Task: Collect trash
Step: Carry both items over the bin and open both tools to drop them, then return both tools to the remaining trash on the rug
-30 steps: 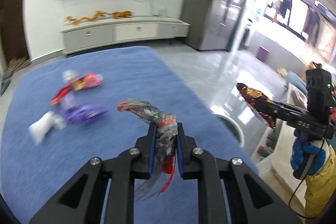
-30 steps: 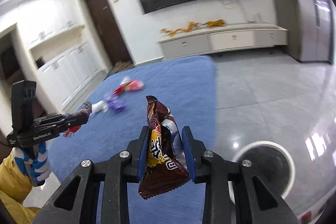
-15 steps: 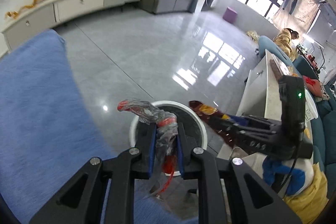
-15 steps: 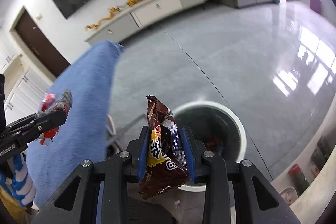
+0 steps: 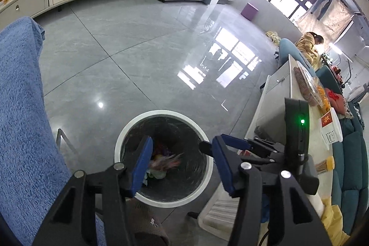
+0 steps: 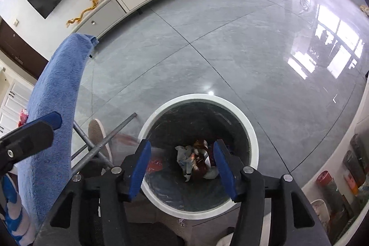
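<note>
Grey floor [image 5: 143, 57], one bin [image 5: 120, 142]

White-rimmed bin [image 6: 252, 130] with black liner, blue towel [image 6: 57, 84], grey tiled floor [image 6: 207, 38].

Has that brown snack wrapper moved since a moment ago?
Yes. The right gripper has just been opening, its jaws now empty; the brown snack wrapper has dropped into the white-rimmed bin below.

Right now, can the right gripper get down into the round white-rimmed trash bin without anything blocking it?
Probably yes. The right gripper hangs over the round white-rimmed trash bin, fingers just opened and empty, the mouth uncovered, wrappers low inside. The left gripper is beside it, so they might crowd each other.
</note>
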Demonstrator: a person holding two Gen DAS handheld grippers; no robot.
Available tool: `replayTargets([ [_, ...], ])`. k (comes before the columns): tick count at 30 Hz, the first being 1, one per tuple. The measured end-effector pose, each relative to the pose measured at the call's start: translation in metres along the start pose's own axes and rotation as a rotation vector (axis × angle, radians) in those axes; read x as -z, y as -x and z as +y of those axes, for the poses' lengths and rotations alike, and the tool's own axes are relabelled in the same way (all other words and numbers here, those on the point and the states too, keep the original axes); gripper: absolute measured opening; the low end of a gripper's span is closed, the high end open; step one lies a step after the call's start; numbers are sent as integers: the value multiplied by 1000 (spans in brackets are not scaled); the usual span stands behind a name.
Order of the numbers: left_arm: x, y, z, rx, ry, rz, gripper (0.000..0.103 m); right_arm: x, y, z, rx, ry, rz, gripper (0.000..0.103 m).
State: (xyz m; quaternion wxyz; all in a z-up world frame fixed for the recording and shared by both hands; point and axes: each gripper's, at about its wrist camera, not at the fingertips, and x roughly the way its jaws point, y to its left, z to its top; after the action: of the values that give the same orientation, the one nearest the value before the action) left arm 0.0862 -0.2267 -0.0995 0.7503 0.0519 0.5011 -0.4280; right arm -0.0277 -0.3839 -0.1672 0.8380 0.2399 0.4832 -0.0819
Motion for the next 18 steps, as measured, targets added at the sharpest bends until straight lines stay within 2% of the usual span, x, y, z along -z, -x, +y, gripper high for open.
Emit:
replayTargets([
  [6,9,26,-3,-47,-21,-77,52,-1,23,2,7,-17,-53,54],
  [9,15,48,-9,-75,-39,-155,52,-4,47,9,1,-10,-117,62],
  [11,17,63,-13,-85,-51,-187,52,-3,62,14,-2,-4,-155,67],
  [13,19,81,-14,-100,-66,-212,52,-2,81,22,-3,6,-205,80],
  [18,28,126,-10,-166,-73,-280,52,1,131,49,-28,41,-333,100],
])
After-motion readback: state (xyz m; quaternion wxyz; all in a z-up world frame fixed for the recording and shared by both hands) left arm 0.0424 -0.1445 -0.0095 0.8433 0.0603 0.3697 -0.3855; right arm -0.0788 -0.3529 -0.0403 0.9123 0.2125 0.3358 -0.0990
